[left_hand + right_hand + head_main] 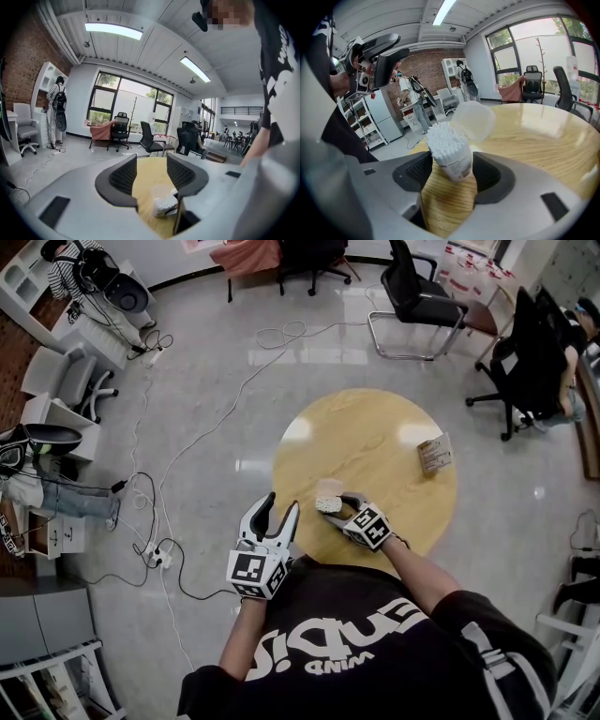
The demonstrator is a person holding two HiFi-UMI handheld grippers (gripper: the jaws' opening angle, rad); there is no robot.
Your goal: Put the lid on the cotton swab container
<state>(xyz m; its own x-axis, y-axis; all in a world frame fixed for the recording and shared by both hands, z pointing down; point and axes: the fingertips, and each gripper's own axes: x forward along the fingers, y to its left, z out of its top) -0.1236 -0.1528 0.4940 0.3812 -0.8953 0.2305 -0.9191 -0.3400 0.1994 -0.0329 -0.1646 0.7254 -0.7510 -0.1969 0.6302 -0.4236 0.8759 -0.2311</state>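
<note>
The right gripper (450,171) is clamping the cotton swab container (451,152) at the table's (375,442) near edge (lid (474,119) lying beside it); the left gripper (281,503) is gaping, empty.

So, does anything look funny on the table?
The cotton swab container leans sideways in the right gripper, open, with its swabs showing. Its lid lies loose on the table just behind it, not on top. Nothing looks spilled.
</note>
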